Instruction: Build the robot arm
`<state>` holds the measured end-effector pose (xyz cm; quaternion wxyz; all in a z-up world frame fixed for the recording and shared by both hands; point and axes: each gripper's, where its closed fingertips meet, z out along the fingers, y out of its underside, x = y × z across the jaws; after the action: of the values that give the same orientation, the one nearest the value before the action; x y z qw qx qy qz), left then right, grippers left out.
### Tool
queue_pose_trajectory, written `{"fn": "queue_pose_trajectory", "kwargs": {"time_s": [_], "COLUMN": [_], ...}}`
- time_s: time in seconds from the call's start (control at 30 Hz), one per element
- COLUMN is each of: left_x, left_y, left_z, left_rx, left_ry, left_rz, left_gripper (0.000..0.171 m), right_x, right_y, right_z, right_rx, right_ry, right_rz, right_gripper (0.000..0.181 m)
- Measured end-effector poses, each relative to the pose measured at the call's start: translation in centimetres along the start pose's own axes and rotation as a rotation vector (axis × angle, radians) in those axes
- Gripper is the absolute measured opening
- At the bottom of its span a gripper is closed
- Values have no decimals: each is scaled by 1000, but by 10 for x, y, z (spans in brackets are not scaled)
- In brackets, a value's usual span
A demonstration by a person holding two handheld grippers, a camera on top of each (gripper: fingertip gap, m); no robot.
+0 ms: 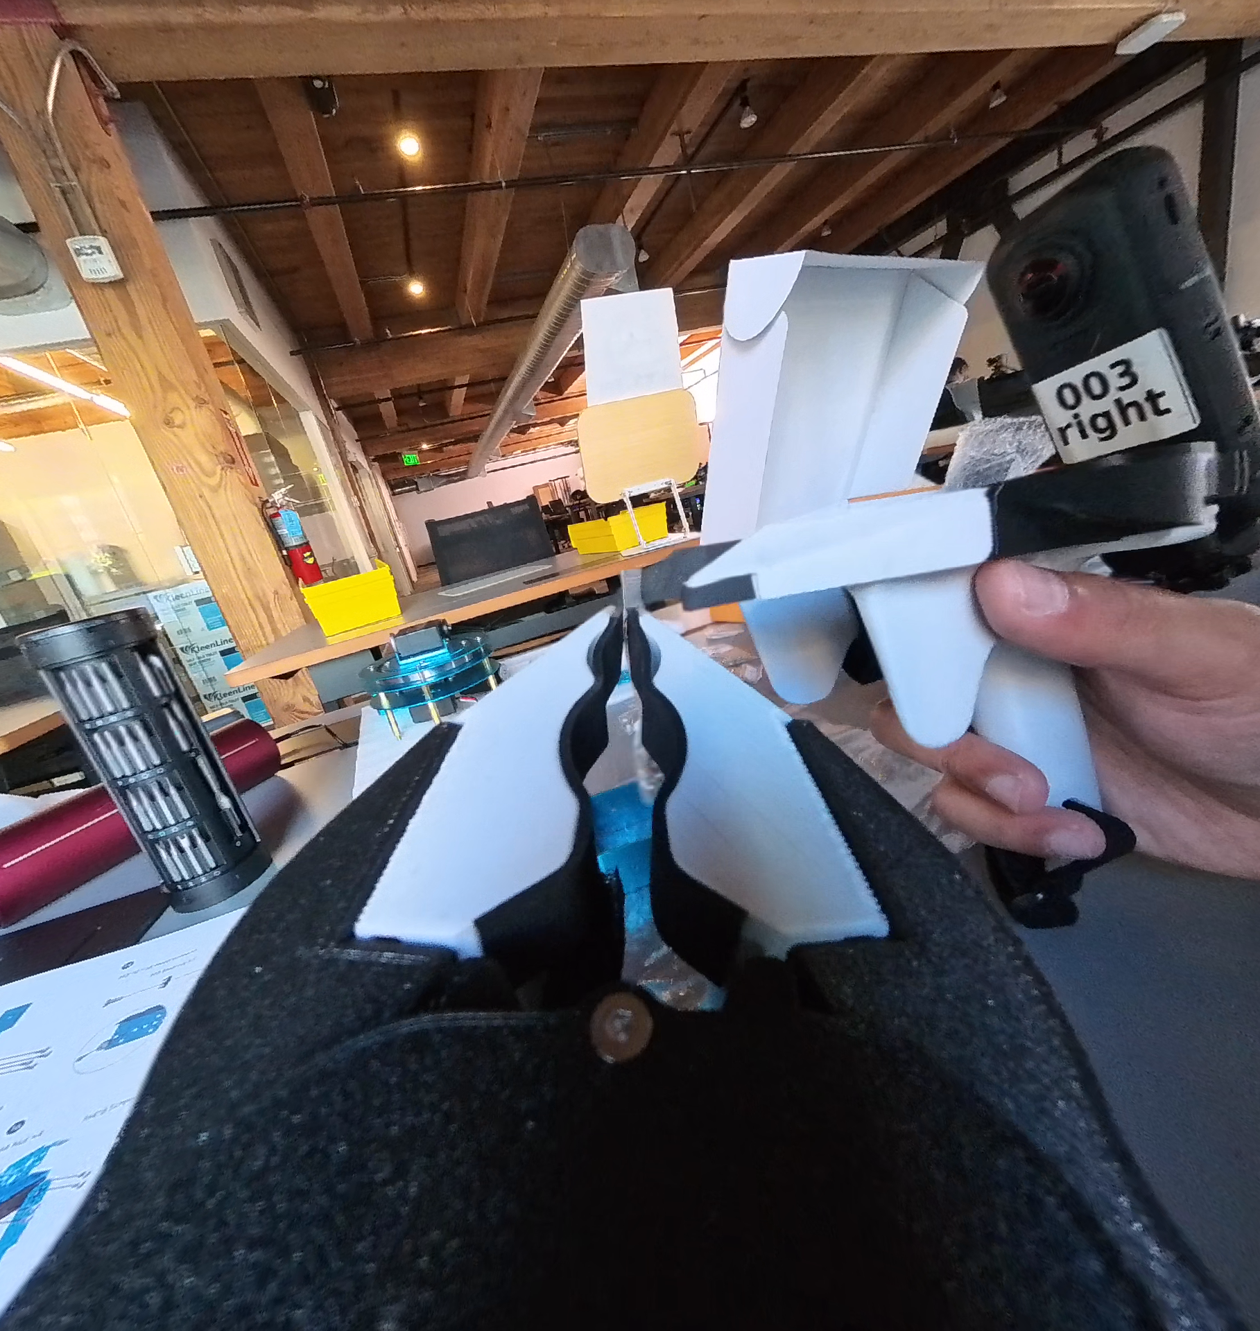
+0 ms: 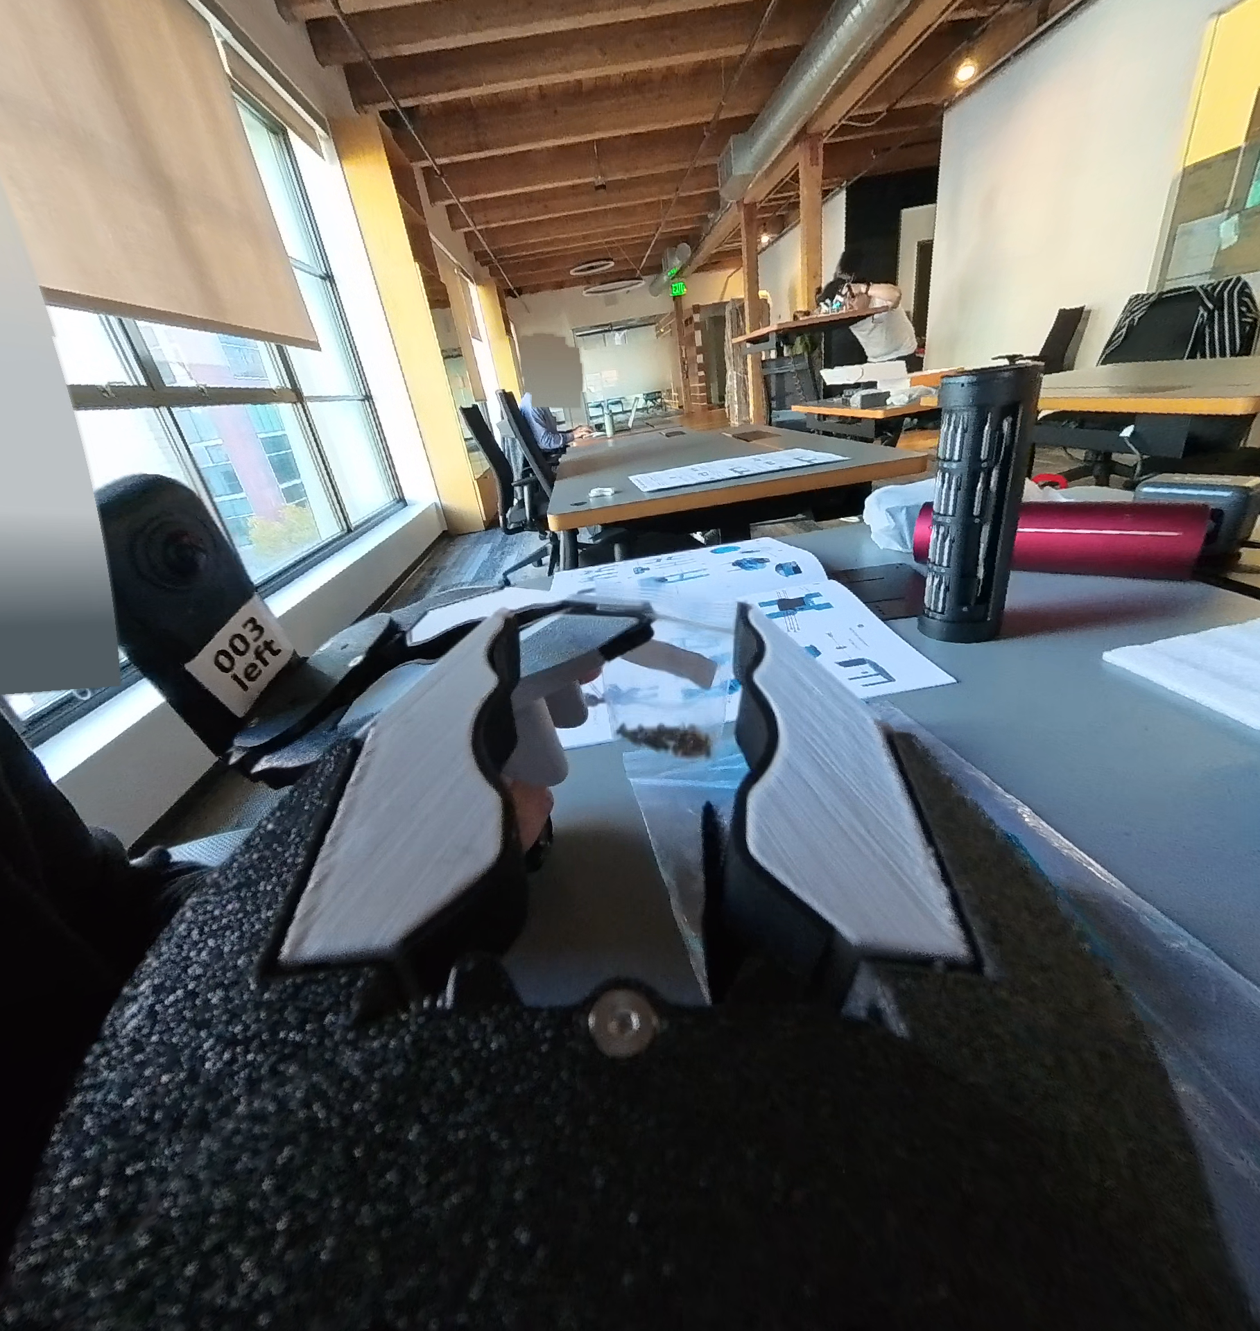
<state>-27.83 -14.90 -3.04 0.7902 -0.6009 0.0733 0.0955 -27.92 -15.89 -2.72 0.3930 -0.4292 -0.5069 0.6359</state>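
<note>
My left gripper [image 1: 625, 621] is shut on the top edge of a small clear plastic bag [image 1: 640, 756]. In the right wrist view the bag [image 2: 666, 709] hangs above the grey table [image 2: 1045, 756], with a clump of small dark screws [image 2: 666, 738] at its bottom. My right gripper [image 2: 623, 634] is open, one finger on each side of the bag, apart from it. The left gripper [image 2: 637, 634] shows there coming in from the left, pinching the bag's top. In the left wrist view a hand holds the right gripper [image 1: 684, 587] just right of my fingertips.
A black cylindrical bit holder [image 2: 972, 504] and a red cylinder [image 2: 1102, 540] stand on the table beyond, with printed instruction sheets [image 2: 828, 634] and a white foam sheet [image 2: 1210, 662]. An open white box [image 1: 828, 403] and a blue acrylic round assembly [image 1: 429, 677] sit ahead. The tips of both grippers are at nearly the same place.
</note>
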Motion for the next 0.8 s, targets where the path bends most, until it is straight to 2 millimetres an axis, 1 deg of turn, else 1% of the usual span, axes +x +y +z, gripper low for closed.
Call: {"fn": "queue_pose_trajectory", "kwargs": {"time_s": [0.07,0.13,0.2,0.23,0.43,0.57,0.7,0.8], "left_x": [0,2,2,2,-1,-3,1,3], "left_y": [1,0,0,0,1,2,1,2], "left_z": [0,0,0,0,-1,-1,-1,0], "left_rx": [-5,-1,-1,-1,-1,-8,-7,-14], "left_ry": [4,15,4,8,2,-5,8,13], "left_rz": [-7,-5,11,9,-14,-17,-3,10], "left_gripper": [0,0,0,0,0,0,0,0], "right_x": [0,-1,1,1,-1,-6,-12,-11], "right_y": [-1,-1,2,4,0,1,2,0], "right_z": [0,-1,0,1,-1,-1,1,0], "right_rx": [1,9,-10,-22,-2,-8,-19,-19], "right_ry": [-11,-38,-30,-32,-51,-66,-63,-47], "right_rz": [10,34,37,33,33,3,-50,-56], "right_gripper": [59,63,57,58,58,53,51,48]}}
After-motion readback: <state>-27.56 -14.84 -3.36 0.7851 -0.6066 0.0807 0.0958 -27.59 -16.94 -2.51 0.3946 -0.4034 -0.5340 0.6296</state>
